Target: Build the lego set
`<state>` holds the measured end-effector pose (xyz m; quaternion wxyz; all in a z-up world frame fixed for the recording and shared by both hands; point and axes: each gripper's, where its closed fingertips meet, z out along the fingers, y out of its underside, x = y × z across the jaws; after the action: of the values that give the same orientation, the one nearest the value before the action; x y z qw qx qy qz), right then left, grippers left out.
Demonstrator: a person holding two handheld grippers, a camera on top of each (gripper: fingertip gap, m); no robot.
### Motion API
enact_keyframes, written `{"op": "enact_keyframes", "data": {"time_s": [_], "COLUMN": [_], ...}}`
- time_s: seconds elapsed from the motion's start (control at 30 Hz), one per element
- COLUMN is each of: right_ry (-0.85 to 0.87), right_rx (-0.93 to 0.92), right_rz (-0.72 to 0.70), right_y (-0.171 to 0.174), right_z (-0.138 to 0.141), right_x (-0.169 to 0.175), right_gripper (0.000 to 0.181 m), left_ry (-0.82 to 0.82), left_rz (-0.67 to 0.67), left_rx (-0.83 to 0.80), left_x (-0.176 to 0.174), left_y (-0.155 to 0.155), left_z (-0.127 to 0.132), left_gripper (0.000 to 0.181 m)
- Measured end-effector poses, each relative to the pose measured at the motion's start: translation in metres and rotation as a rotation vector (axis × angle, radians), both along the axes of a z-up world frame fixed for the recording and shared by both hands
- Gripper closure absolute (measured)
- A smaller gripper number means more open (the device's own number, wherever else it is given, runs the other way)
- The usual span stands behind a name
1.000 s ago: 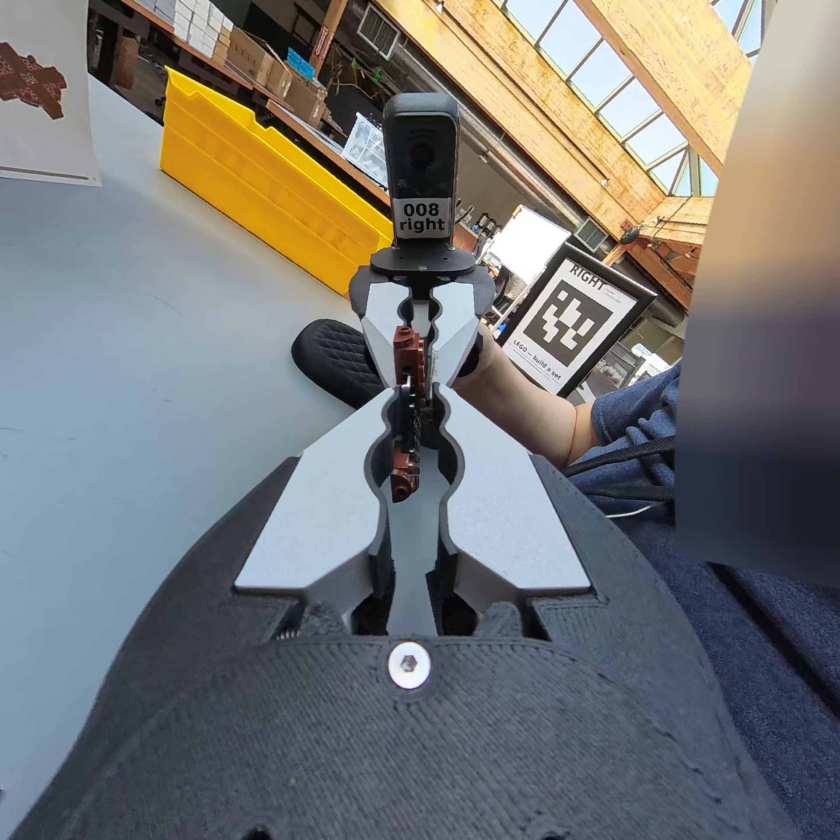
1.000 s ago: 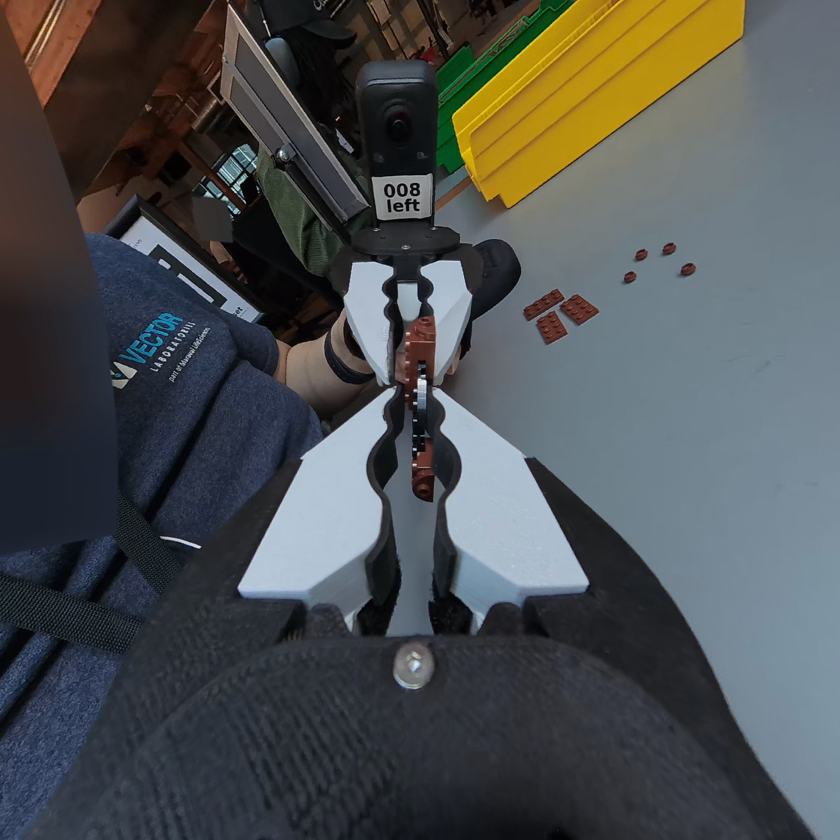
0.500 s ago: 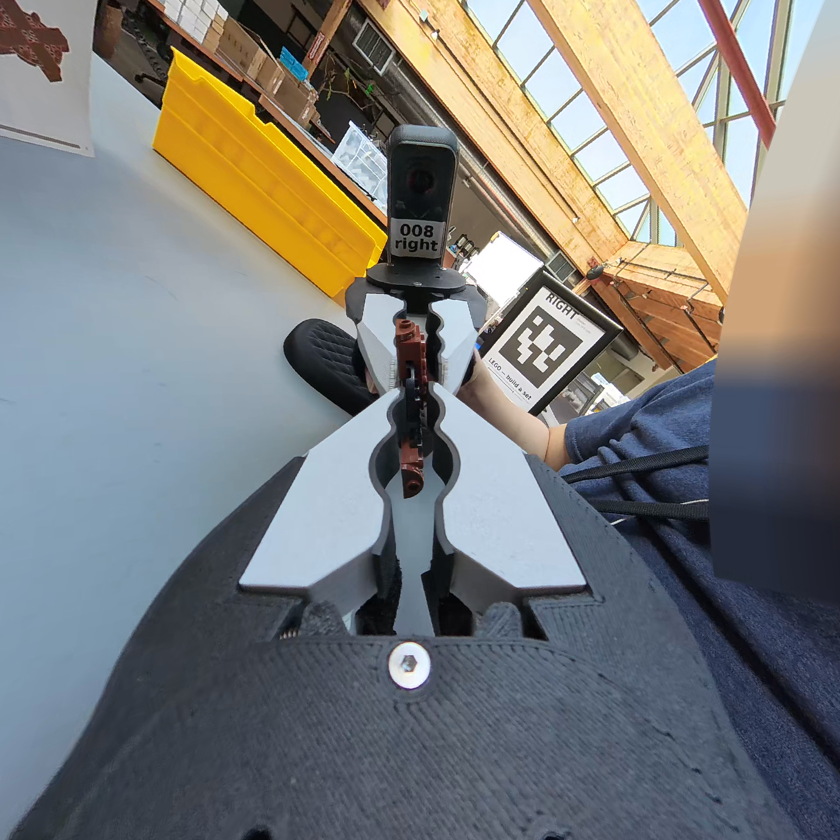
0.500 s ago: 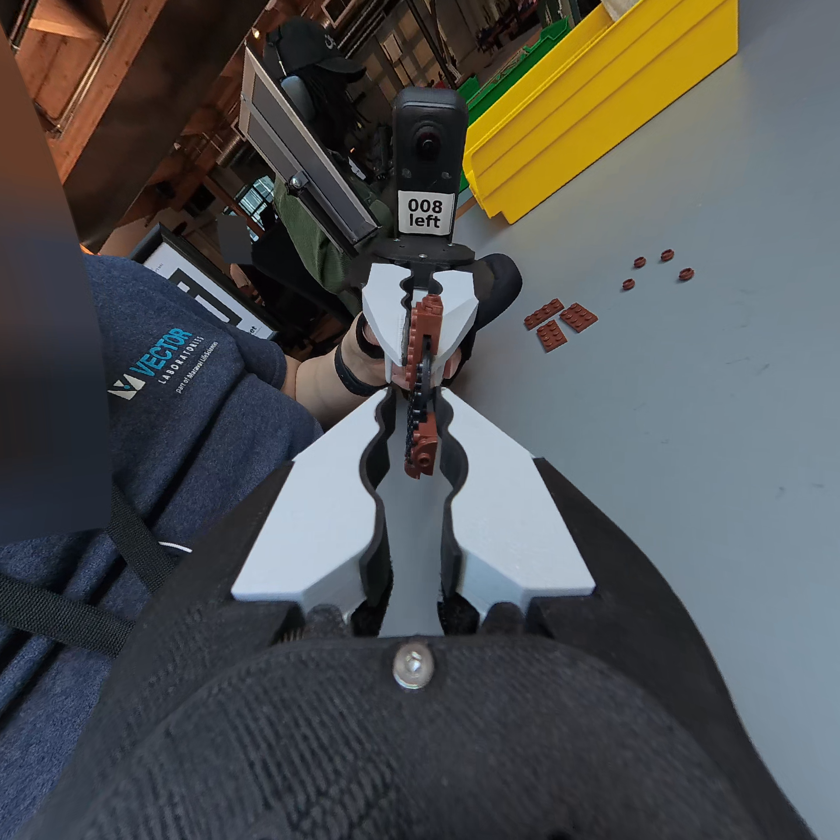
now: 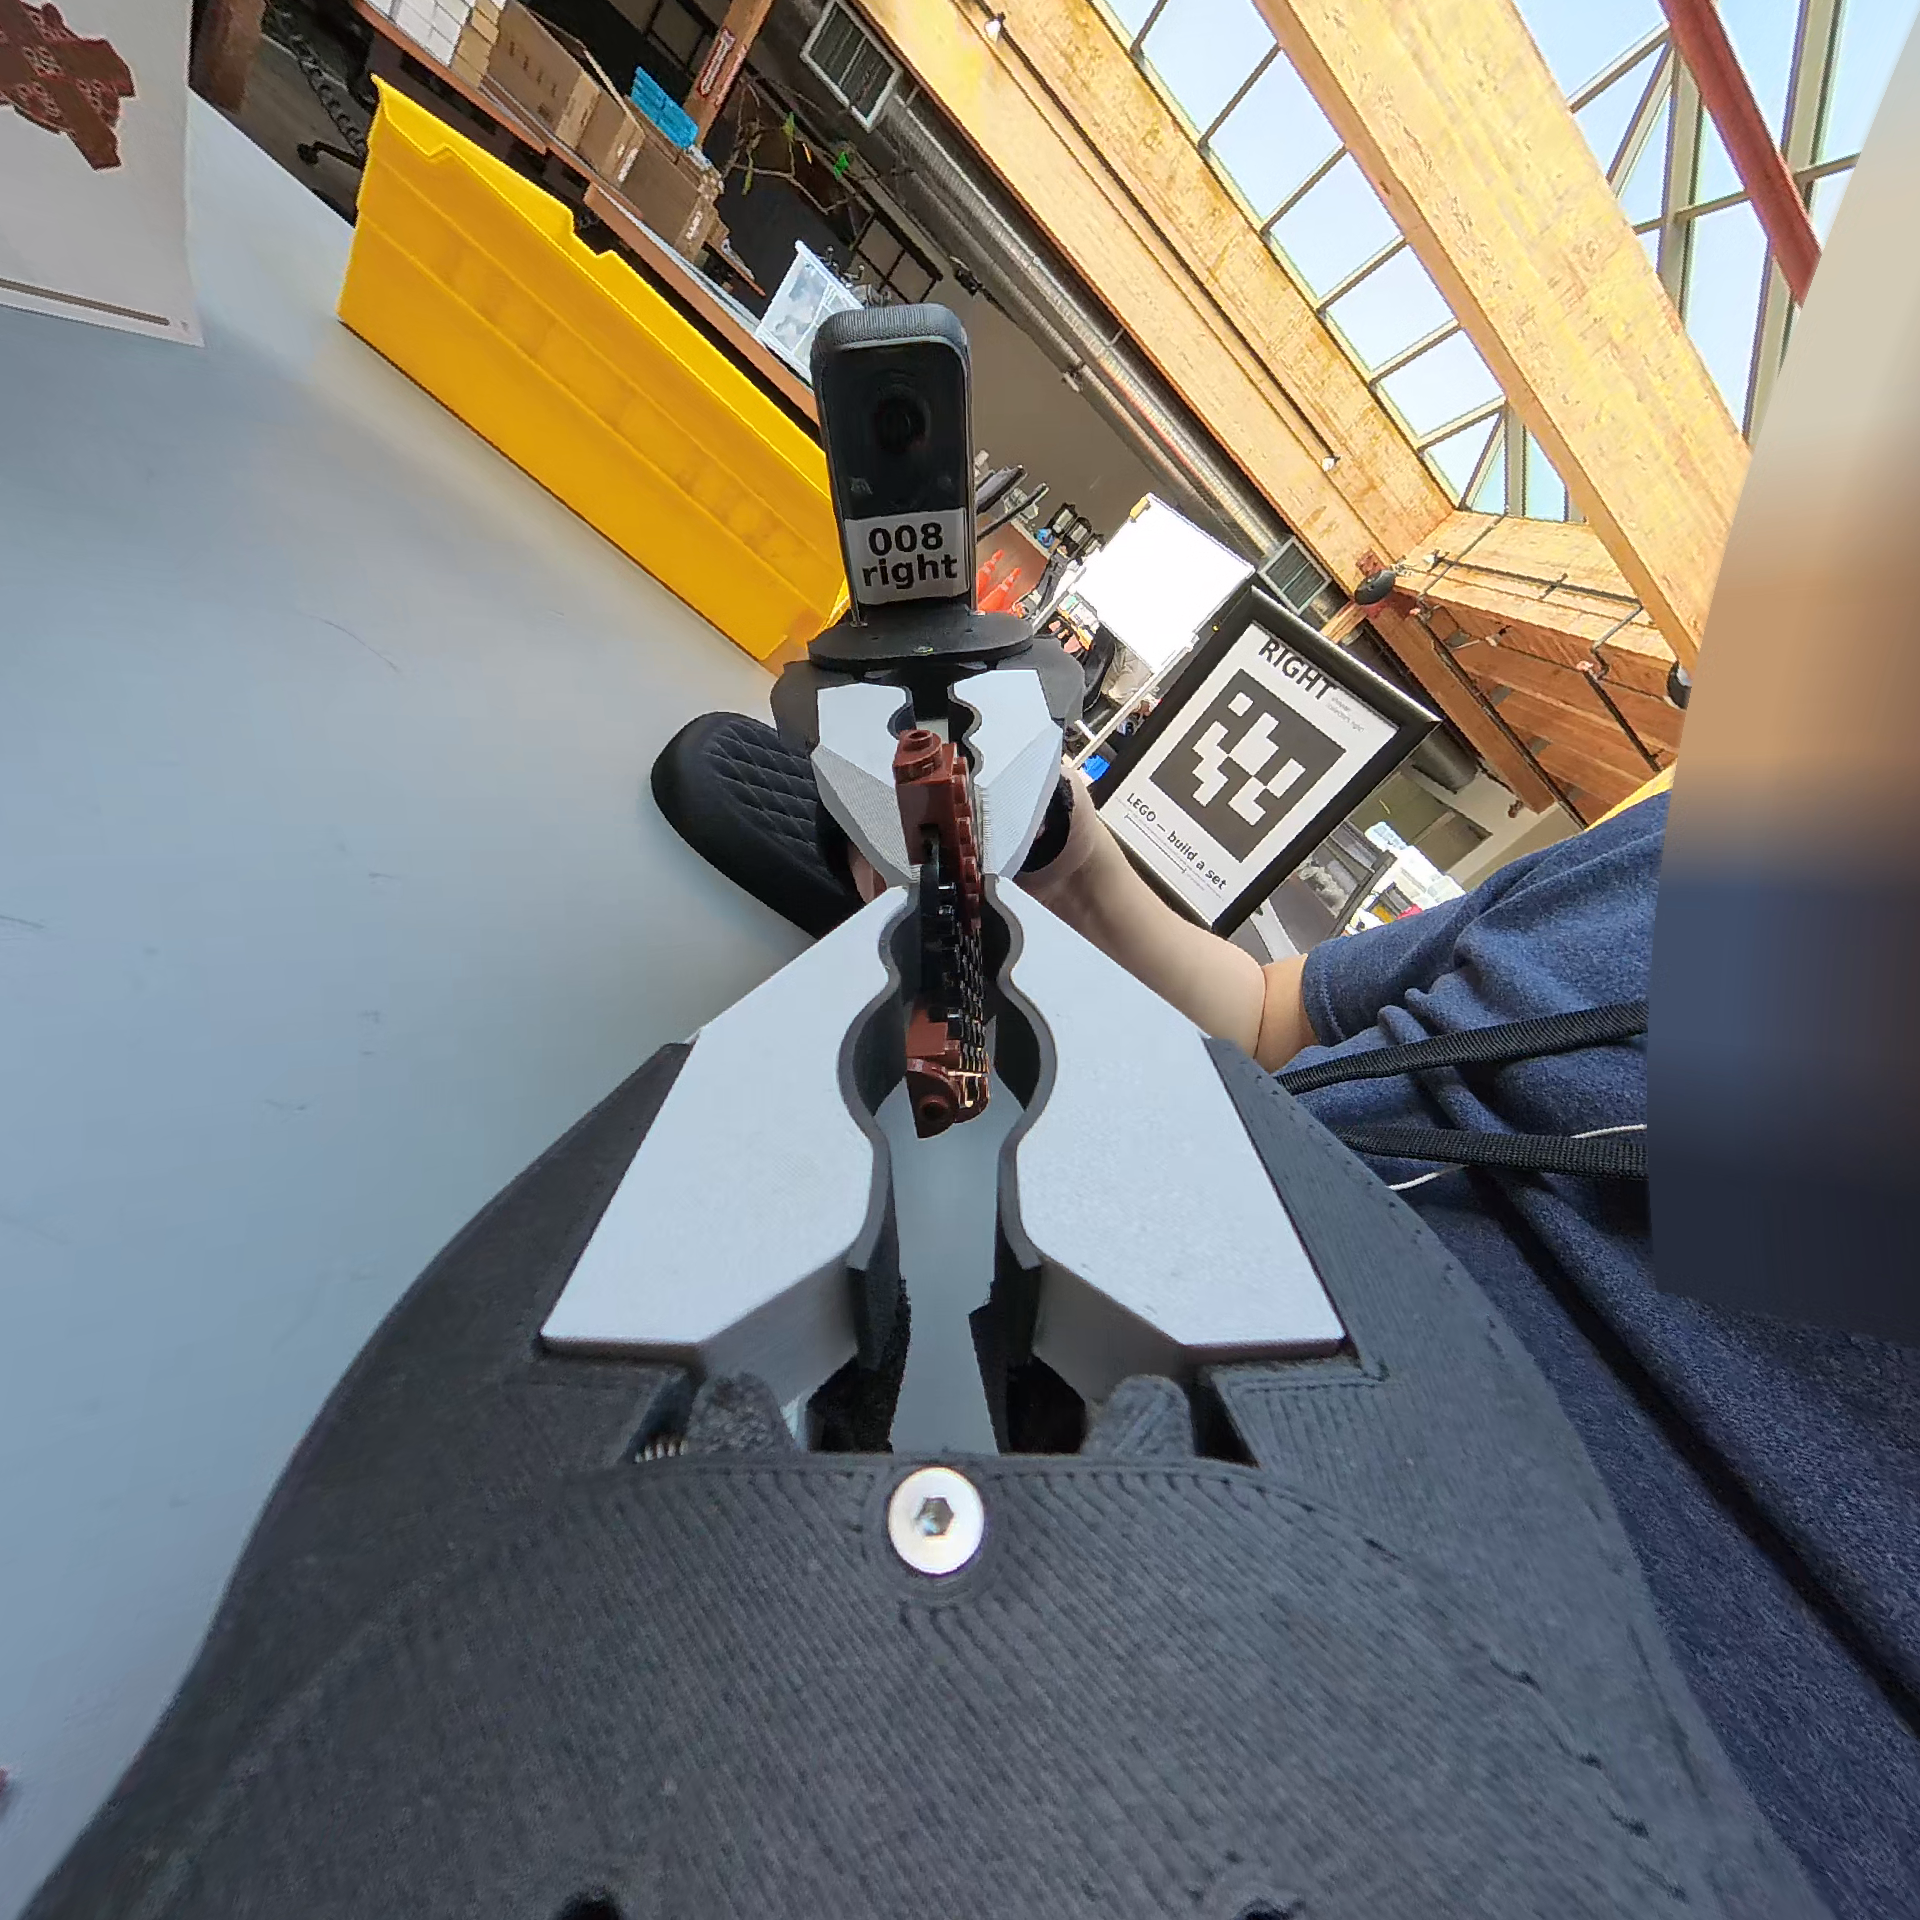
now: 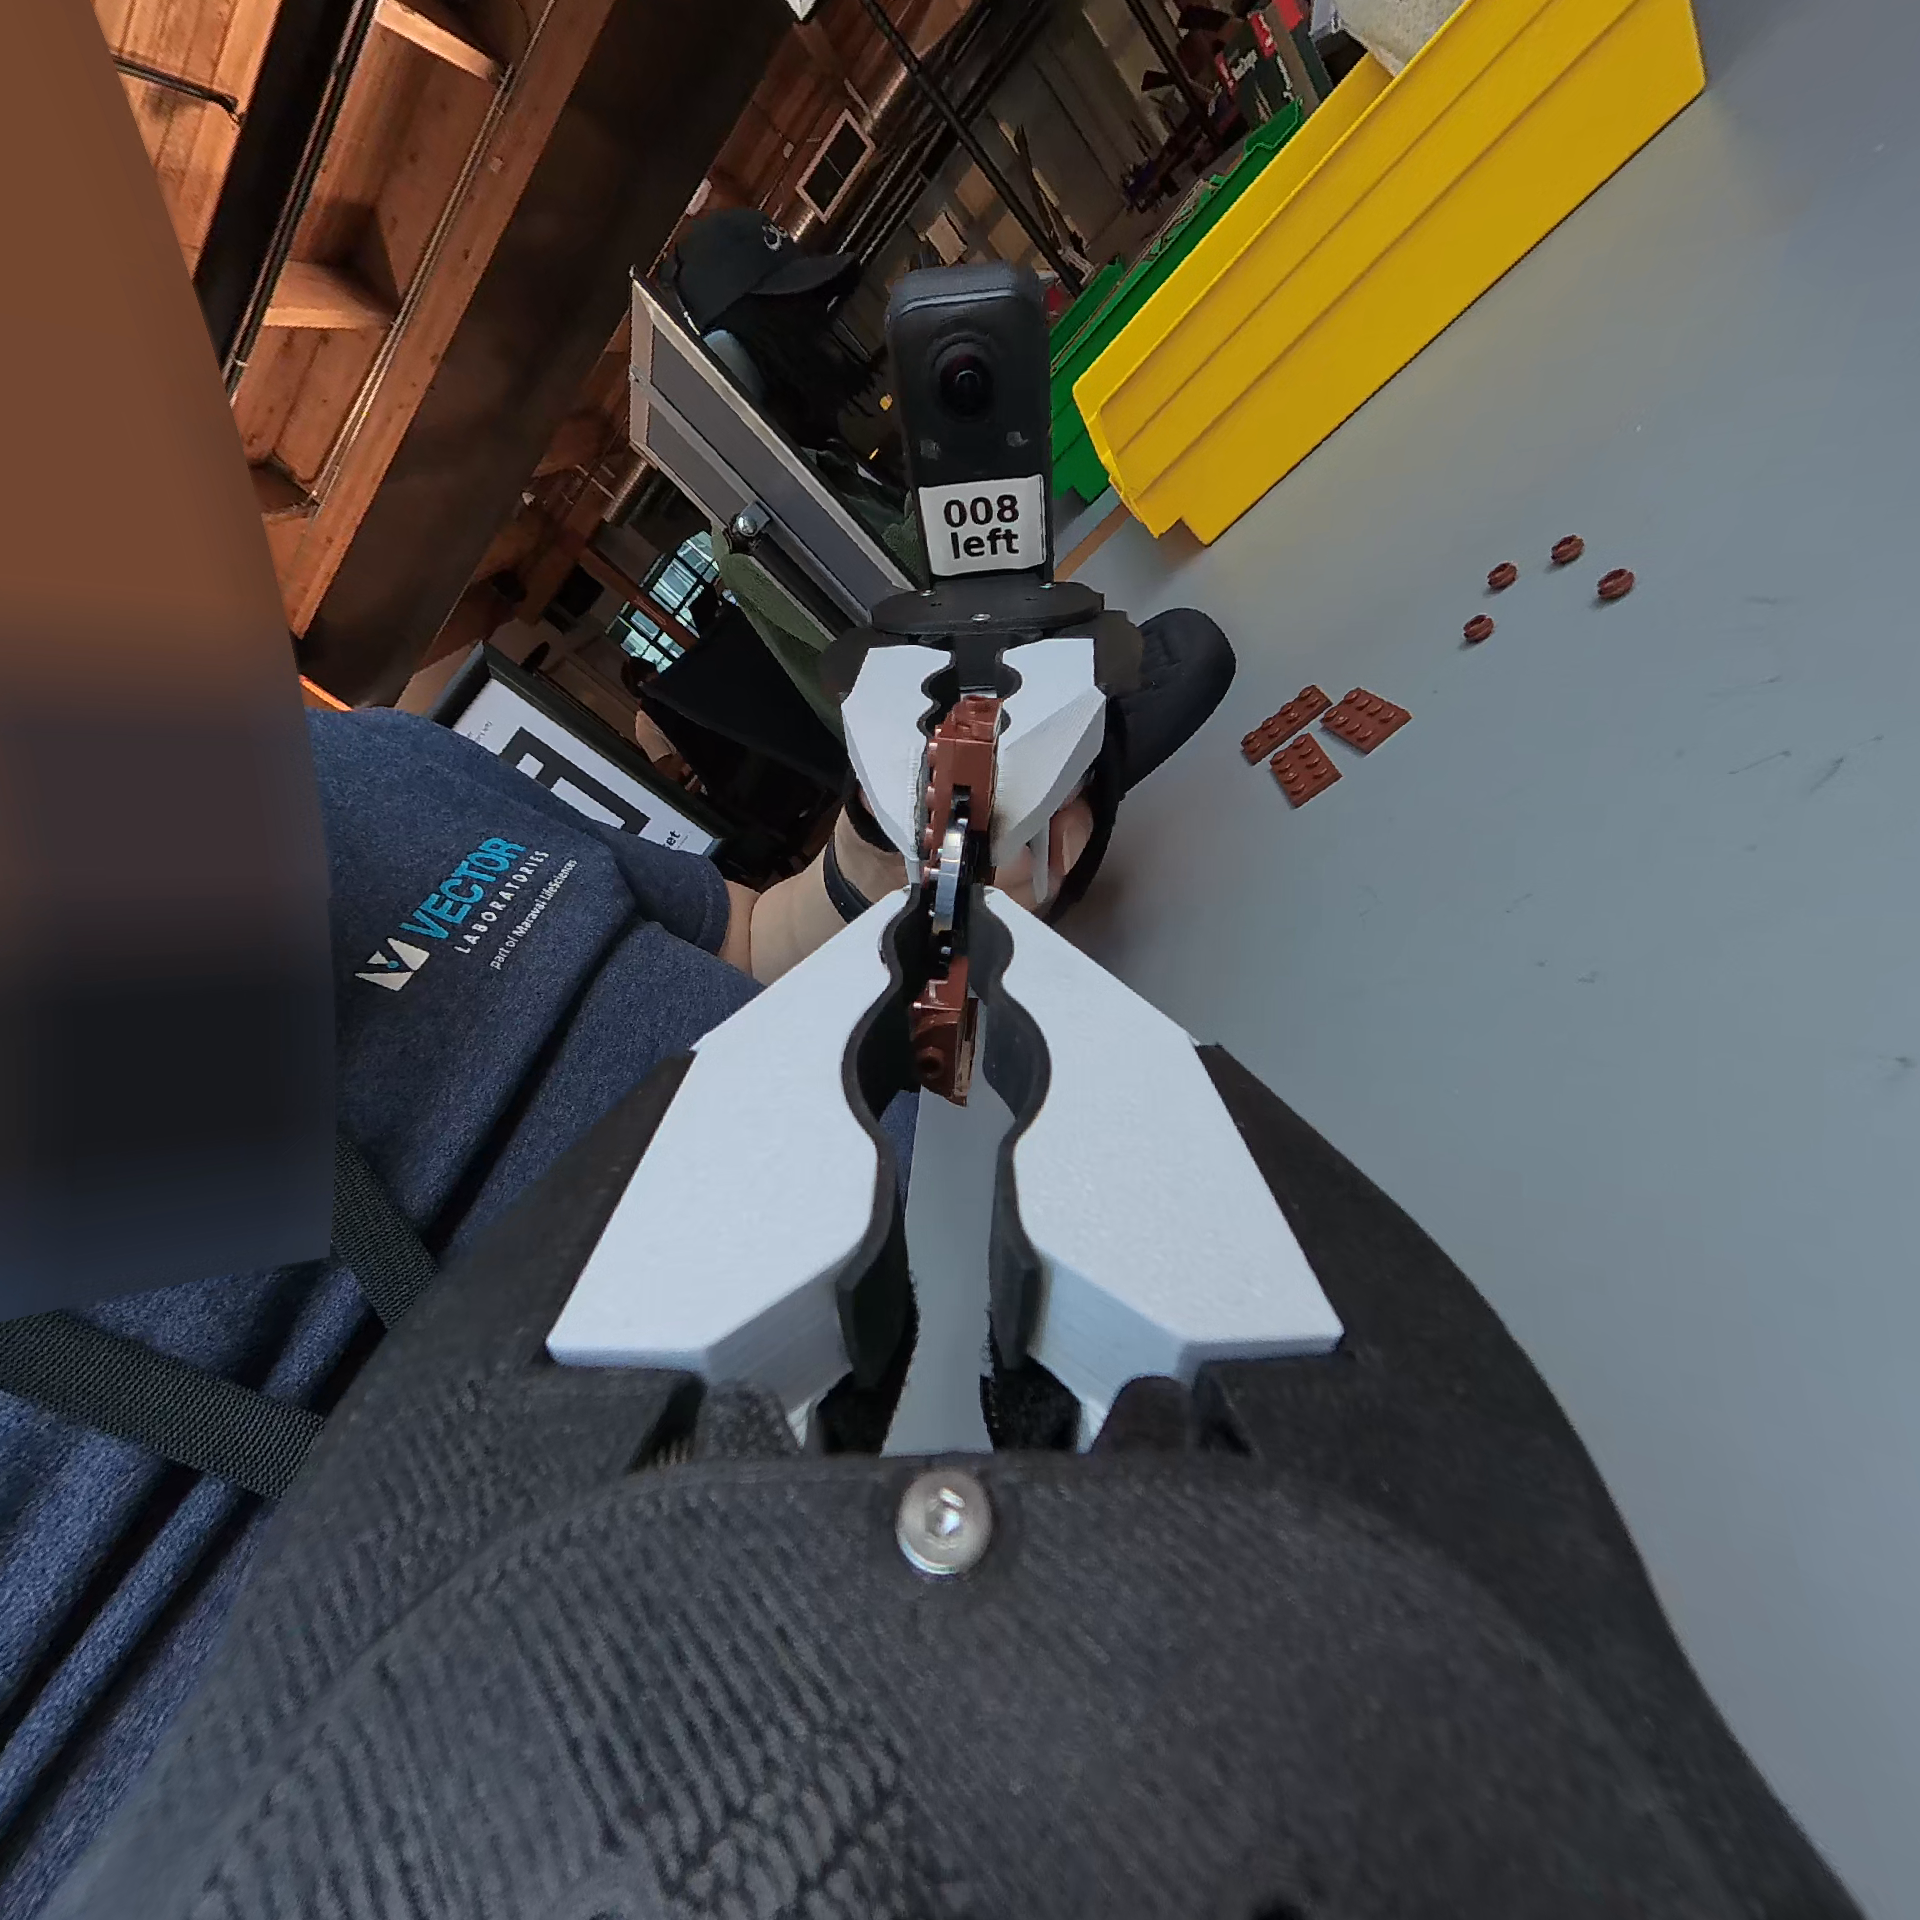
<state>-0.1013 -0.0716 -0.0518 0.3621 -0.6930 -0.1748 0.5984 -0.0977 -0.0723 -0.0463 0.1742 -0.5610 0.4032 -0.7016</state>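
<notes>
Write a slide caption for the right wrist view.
Right hand-held gripper and left hand-held gripper clamp a brown-and-black lego assembly above the grey table, loose brown plates beside.

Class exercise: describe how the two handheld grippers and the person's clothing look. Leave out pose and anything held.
Both the left gripper and the right gripper have pale grey wedge-shaped fingers with wavy black-lined inner edges, black ribbed bodies, a silver screw and a black camera bearing a white label. The person wears a navy top with black straps.

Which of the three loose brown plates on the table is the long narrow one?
The plate farthest left of the cluster, beside the squarer plate; the third lies nearer the camera.
</notes>
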Motion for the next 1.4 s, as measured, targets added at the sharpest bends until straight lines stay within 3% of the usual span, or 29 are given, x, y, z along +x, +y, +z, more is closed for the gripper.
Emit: {"op": "enact_keyframes", "data": {"time_s": [0.1, 0.17, 0.33, 0.43, 0.7, 0.83, 0.87, 0.9, 0.93, 1.0, 1.07, 1.17, 1.33, 1.4], "right_ry": [-0.014, -0.01, -0.052, -0.144, -0.3, -0.437, -0.439, -0.431, -0.424, -0.402, -0.347, -0.189, -0.016, 0.011], "right_rx": [0.002, -0.004, 0.0, 0.03, 0.033, 0.054, 0.047, 0.025, -0.001, -0.005, -0.014, -0.037, -0.079, -0.077], "right_rz": [-0.006, 0.008, 0.053, 0.065, 0.263, 0.352, 0.368, 0.413, 0.427, 0.364, 0.291, 0.143, 0.05, 0.051], "right_y": [0.0, -0.001, -0.006, -0.005, -0.025, -0.029, -0.029, -0.033, -0.033, -0.021, -0.011, 0.009, 0.02, 0.019], "right_z": [-0.001, 0.0, -0.006, -0.012, -0.024, -0.04, -0.042, -0.043, -0.043, -0.041, -0.034, -0.017, -0.005, -0.003], "right_x": [0.0, -0.002, -0.009, -0.011, -0.035, -0.045, -0.048, -0.051, -0.051, -0.047, -0.04, -0.025, -0.01, -0.013], "right_gripper": [0.176, 0.176, 0.174, 0.158, 0.138, 0.148, 0.153, 0.17, 0.171, 0.172, 0.172, 0.172, 0.172, 0.172], "left_ry": [-0.001, 0.007, 0.056, 0.088, 0.274, 0.402, 0.419, 0.426, 0.428, 0.434, 0.375, 0.261, 0.229, 0.166], "left_rz": [-0.037, -0.052, -0.088, -0.118, -0.249, -0.333, -0.338, -0.347, -0.349, -0.302, -0.202, -0.133, -0.12, -0.112], "left_rx": [-0.032, -0.037, 0.026, 0.057, 0.122, 0.128, 0.138, 0.155, 0.177, 0.201, 0.15, 0.025, -0.093, -0.142], "left_x": [-0.002, -0.003, -0.009, -0.013, -0.033, -0.043, -0.042, -0.042, -0.041, -0.038, -0.033, -0.036, -0.029, -0.025], "left_y": [-0.002, -0.003, -0.009, -0.014, -0.032, -0.038, -0.036, -0.035, -0.032, -0.02, 0.001, 0.016, 0.01, 0.011], "left_z": [0.001, -0.001, -0.006, -0.008, -0.027, -0.037, -0.038, -0.037, -0.036, -0.033, -0.019, -0.004, -0.023, -0.019], "left_gripper": [0.165, 0.175, 0.176, 0.176, 0.176, 0.176, 0.176, 0.176, 0.176, 0.175, 0.152, 0.142, 0.16, 0.176]}}
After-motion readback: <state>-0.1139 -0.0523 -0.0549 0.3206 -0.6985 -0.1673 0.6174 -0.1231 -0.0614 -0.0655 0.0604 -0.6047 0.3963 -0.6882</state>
